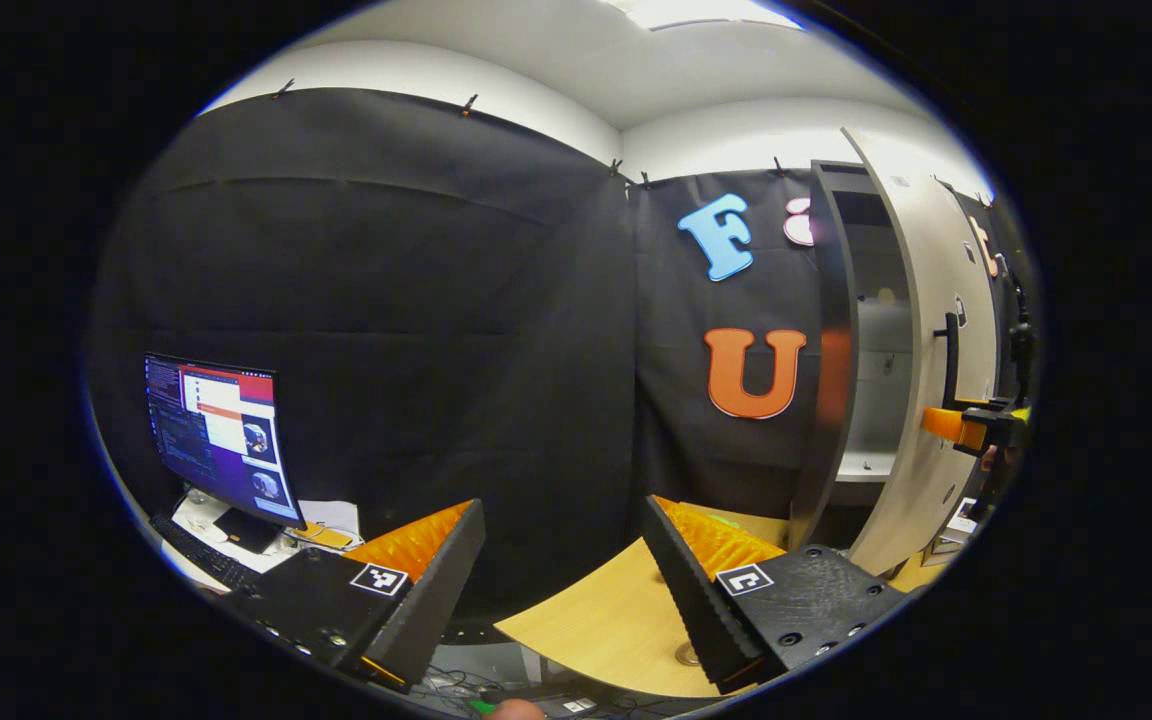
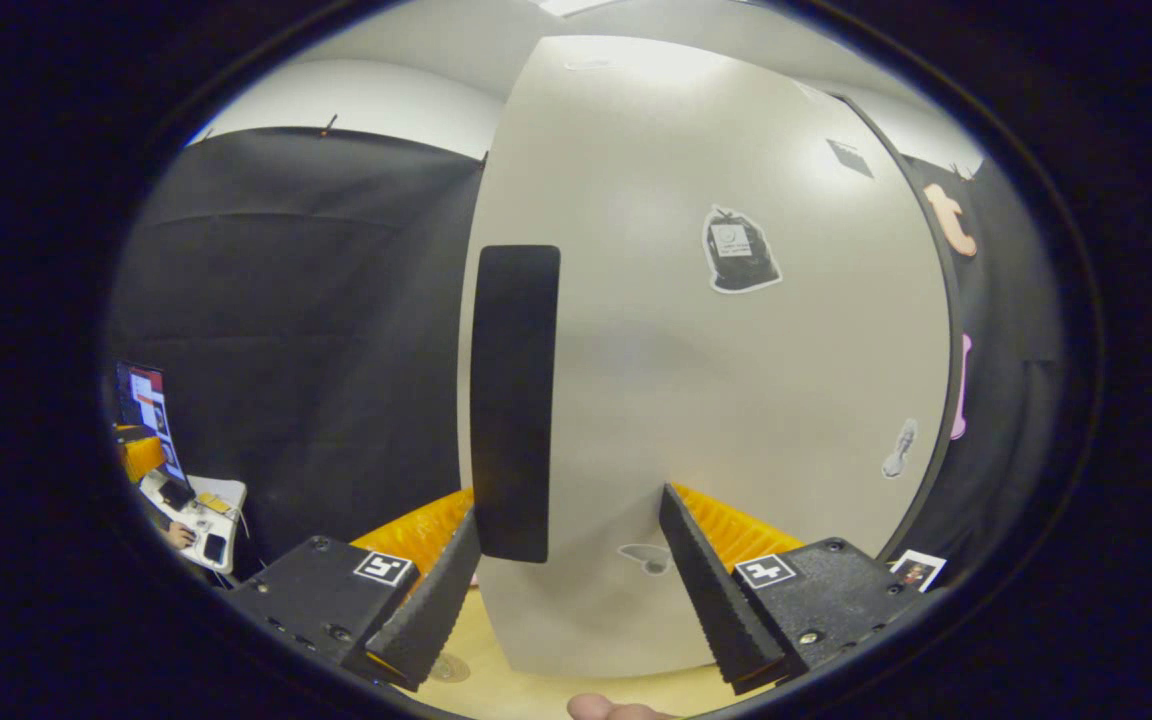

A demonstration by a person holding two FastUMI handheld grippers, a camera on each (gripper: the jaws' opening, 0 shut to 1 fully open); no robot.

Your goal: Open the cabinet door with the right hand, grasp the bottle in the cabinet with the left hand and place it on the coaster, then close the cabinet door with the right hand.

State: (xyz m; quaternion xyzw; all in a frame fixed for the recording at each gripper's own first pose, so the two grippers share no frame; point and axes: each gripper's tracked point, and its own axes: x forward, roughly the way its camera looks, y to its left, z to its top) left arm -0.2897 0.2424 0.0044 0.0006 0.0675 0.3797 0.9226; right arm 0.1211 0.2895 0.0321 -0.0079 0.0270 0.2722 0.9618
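Although the tall pale flat-panel cabinet door (image 2: 736, 400) stands ajar across the centre of the right gripper view, it looks rigid and easy-swinging on its hinges, best taken by its black vertical bar handle (image 2: 514, 400). The right gripper (image 2: 571, 590) has its jaws wide apart, the handle just left of centre between them, gripping nothing. The left gripper (image 1: 561, 590) hangs wide open and empty at lower centre above the light wooden surface (image 1: 606, 620); I cannot make out the bottle inside the cabinet at right.

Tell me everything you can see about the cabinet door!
The cabinet door is a tall, smooth, pale panel, looking like painted wood. It stands partly open, showing shelves inside in the left gripper view. A dark vertical handle sits near its free edge, and small stickers dot its front. The right gripper is open, with the handle's lower end between its fingers; contact cannot be told.
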